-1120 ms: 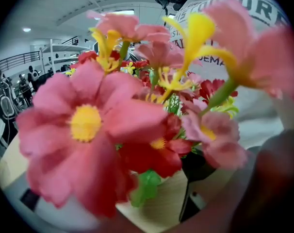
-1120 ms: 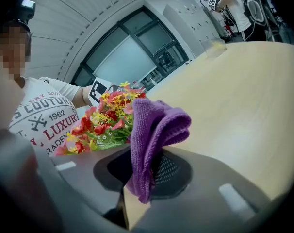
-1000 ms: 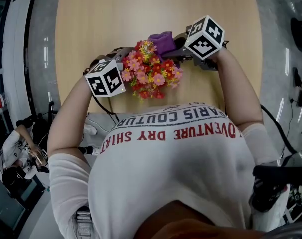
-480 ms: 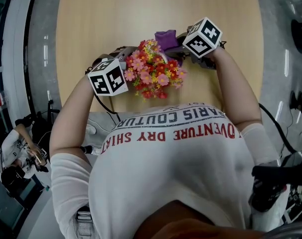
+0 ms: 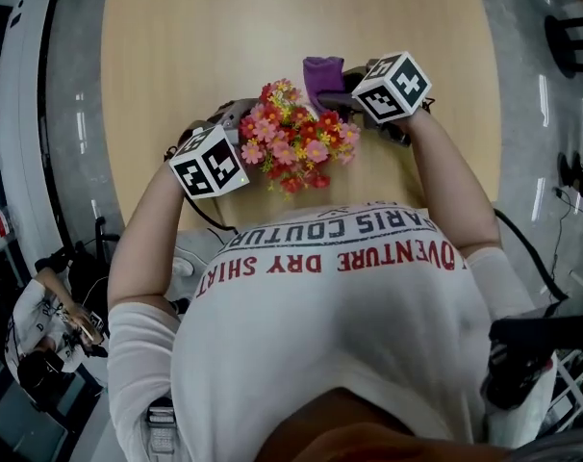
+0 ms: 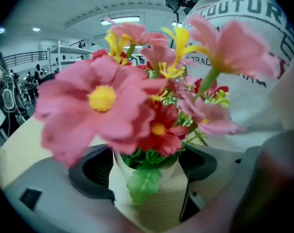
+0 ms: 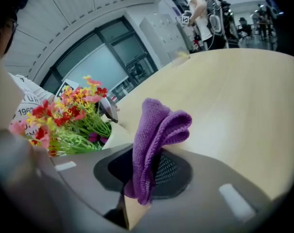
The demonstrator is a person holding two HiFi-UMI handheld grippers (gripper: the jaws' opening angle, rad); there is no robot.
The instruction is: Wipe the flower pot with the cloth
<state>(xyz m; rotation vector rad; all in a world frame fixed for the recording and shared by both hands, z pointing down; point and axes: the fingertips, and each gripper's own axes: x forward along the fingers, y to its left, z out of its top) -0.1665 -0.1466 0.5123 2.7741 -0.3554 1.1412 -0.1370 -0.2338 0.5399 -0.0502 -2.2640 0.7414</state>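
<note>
Looking down in the head view: both grippers meet over the pale wooden table (image 5: 224,37), upper middle of the frame, with the bouquet between them

- Left gripper (image 6: 147,174): clamped on the flower pot (image 6: 154,208). In the left gripper view the dark jaw pads press the pot's left and right sides. The pot is cream with fine ribbing and sits at lower centre of that frame, one green leaf hanging over its rim
- Flowers (image 6: 103,106): pink, red and yellow blooms fill most of the left gripper view above the pot and block nearly everything behind. In the head view they hide the pot entirely
- Right gripper (image 7: 146,181): clenched on the purple cloth (image 7: 154,140). The cloth is folded and stands up out of the jaws at centre of the right gripper view, its top end curling over to the right
- Cloth against pot: in the head view the cloth sits just above and right of the bouquet's top edge. In the right gripper view a pale strip of pot shows just left of the cloth, under the green stems. Contact between cloth and pot cannot be told from any view
- Marker cubes: left cube (image 5: 207,160) sits left of the bouquet, right cube (image 5: 392,87) upper right of it
- Person's white shirt (image 5: 330,335) with red and dark lettering fills the lower half of the head view
</note>
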